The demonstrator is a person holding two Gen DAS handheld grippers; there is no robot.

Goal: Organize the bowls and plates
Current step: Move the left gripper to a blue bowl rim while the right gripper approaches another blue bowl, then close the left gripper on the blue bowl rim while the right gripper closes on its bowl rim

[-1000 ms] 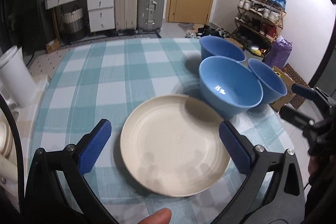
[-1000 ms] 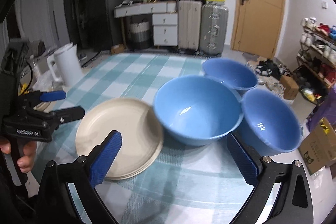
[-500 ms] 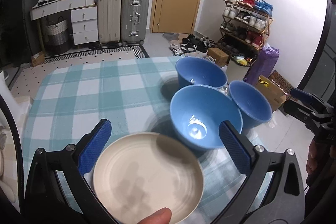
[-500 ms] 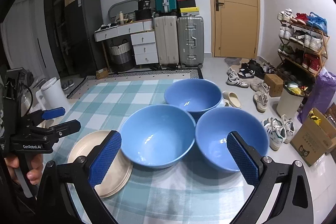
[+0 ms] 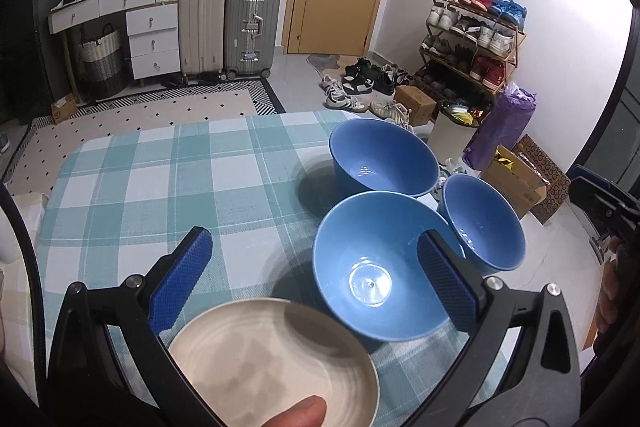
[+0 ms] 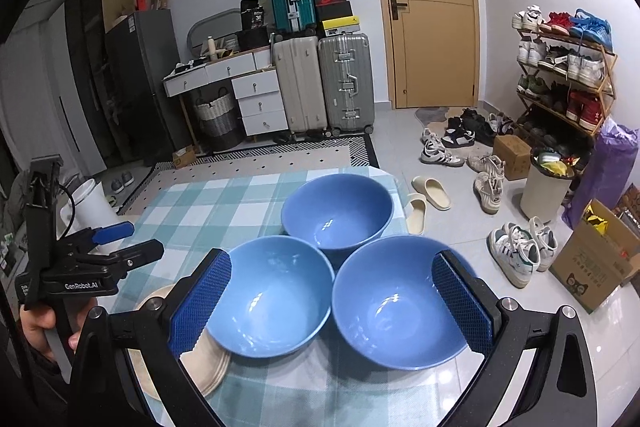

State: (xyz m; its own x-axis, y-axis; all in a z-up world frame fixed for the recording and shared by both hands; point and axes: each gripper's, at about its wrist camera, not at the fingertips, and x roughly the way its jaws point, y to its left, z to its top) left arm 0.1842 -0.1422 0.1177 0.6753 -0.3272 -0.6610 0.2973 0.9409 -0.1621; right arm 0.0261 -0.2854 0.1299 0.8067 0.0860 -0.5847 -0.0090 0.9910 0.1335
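Observation:
Three blue bowls stand close together on the checked tablecloth (image 5: pixel 160 195): a near one (image 5: pixel 380 267), a far one (image 5: pixel 384 157) and a right one (image 5: pixel 482 223). They also show in the right wrist view: left bowl (image 6: pixel 272 295), far bowl (image 6: pixel 336 213), right bowl (image 6: pixel 396 301). A cream plate stack (image 5: pixel 268 363) lies at the near edge, also in the right wrist view (image 6: pixel 200 367). My left gripper (image 5: pixel 316 283) is open and empty above the plate and near bowl. My right gripper (image 6: pixel 332 307) is open and empty above the bowls.
The table's far edge drops to a tiled floor with a patterned rug (image 5: pixel 160 107). Suitcases (image 6: pixel 324 83), a white drawer unit (image 6: pixel 256 99), a shoe rack (image 6: pixel 568 75) and loose shoes (image 6: pixel 516 255) stand around. A white kettle (image 6: pixel 90 207) is at the left.
Both grippers have pulled back and risen. The plate has slid toward the bottom of the left view and the three bowls show more fully. Jaws stay open.

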